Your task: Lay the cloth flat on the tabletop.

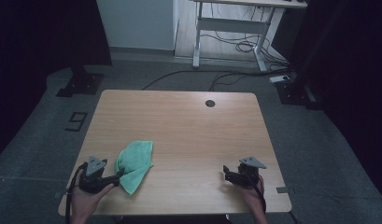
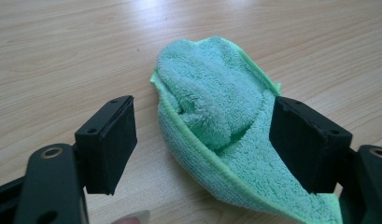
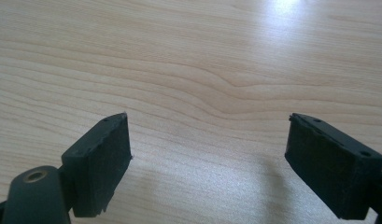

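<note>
Cloth (image 1: pixel 134 164), green and bunched, lies on the near left part of the wooden table (image 1: pixel 179 126), just right of the left gripper (image 1: pixel 117 176). From above its folds blur into one pale green patch, and its near-left corner runs under the gripper's tip, so whether it touches a jaw is hard to judge there. The left gripper view settles more: the cloth (image 2: pixel 216 126) is a terry towel with a stitched hem, heaped in a soft roll, and the left gripper (image 2: pixel 202 149) has its jaws spread wide with the cloth lying between them. One jaw sits against the cloth's edge and covers a strip of it; the other stands clear over bare wood. The pads do not pinch the cloth. Its nearest corner is cut off at the bottom of that view.

At the near right of the table the right gripper (image 1: pixel 229 173) is held low, well apart from the cloth. Its own view shows the right gripper (image 3: pixel 209 158) with jaws spread over bare wood grain.

Both hands sit close to the near edge. Beyond them the tabletop is open to the far edge, where a small dark round grommet (image 1: pixel 210 103) is set. The cloth lies well inside the left edge.
</note>
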